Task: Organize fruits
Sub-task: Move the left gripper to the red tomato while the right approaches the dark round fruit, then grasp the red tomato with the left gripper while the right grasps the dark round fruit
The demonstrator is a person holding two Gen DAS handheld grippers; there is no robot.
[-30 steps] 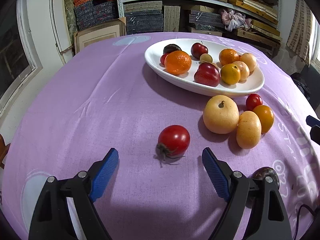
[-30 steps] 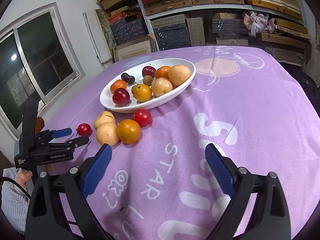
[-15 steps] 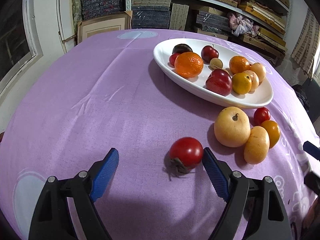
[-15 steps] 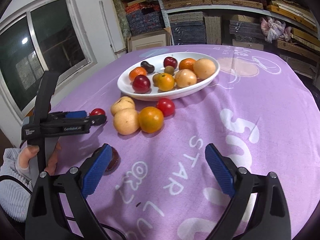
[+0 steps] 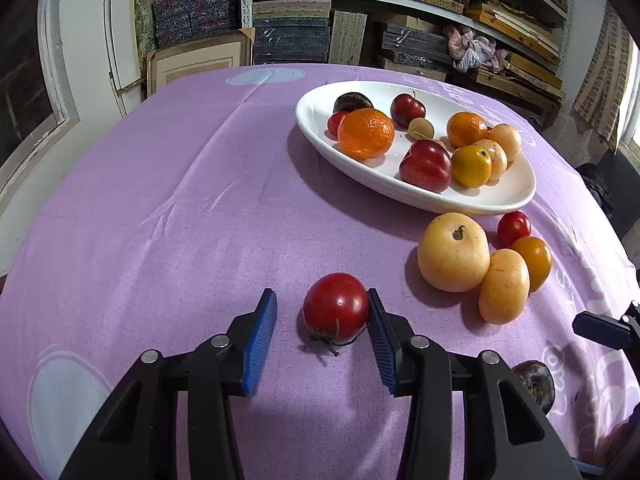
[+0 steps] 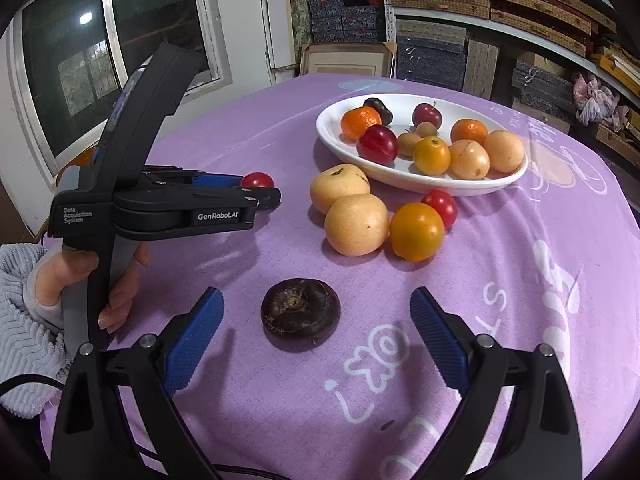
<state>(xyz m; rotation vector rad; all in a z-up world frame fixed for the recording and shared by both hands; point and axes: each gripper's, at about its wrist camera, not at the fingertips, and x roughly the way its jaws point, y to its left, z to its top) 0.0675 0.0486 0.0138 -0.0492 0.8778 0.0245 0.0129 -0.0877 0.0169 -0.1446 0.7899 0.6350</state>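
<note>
Left wrist view: our left gripper (image 5: 322, 312) had just been closing around the red tomato (image 5: 336, 306) on the purple tablecloth (image 5: 180, 200); one pad touched it, the other stood apart. Our right gripper (image 6: 316, 320) was spread wide around the dark fruit (image 6: 300, 314), near the white plate (image 6: 340, 136).

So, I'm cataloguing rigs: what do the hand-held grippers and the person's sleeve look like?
Both hand-held grippers, left and right, have black frames, silver screws and ribbed blue pads. The left one's body reads "GenRobot.AI" and "Data Acquisition System". The sleeve is pale grey ribbed knit.
</note>
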